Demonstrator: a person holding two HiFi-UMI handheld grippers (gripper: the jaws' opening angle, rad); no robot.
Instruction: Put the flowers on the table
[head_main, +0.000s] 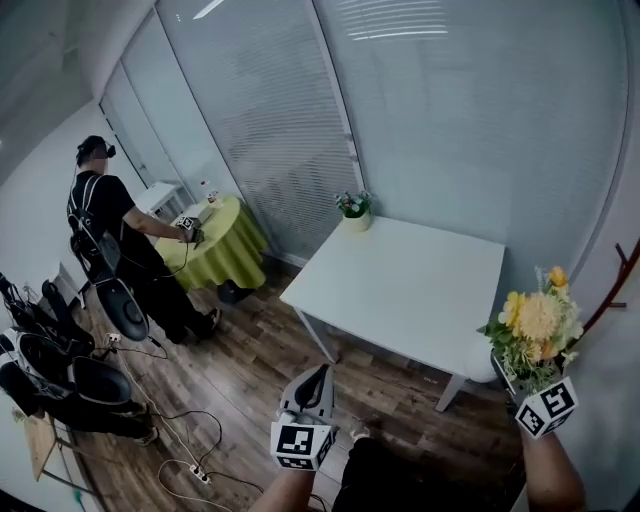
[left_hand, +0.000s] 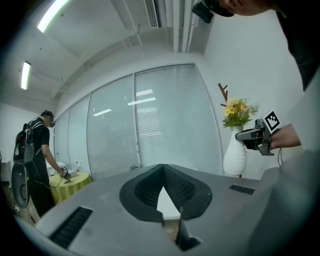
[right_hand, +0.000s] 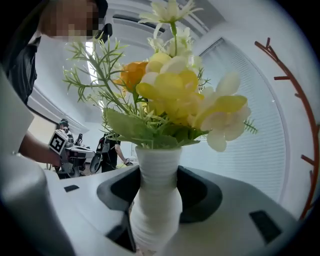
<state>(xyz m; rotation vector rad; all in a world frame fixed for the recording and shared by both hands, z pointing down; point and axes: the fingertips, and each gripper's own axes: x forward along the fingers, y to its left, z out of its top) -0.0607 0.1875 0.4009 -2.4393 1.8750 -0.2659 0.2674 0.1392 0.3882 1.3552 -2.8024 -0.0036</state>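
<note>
A bunch of yellow and orange flowers (head_main: 538, 322) stands in a white ribbed vase (right_hand: 156, 215). My right gripper (right_hand: 159, 190) is shut on the vase's neck and holds it upright in the air, off the near right corner of the white table (head_main: 420, 290). In the left gripper view the same vase (left_hand: 235, 157) hangs at the right with the right gripper (left_hand: 255, 137) on it. My left gripper (head_main: 320, 372) is low in front of the table's near edge, shut, its jaws meeting at the tips with nothing in them.
A small pot of flowers (head_main: 353, 210) sits on the table's far left corner. At the left a person in black (head_main: 120, 240) works at a round table with a yellow-green cloth (head_main: 225, 250). Chairs (head_main: 60, 370) and cables (head_main: 190, 450) lie on the wooden floor. A reddish coat rack (head_main: 615, 290) stands at the right.
</note>
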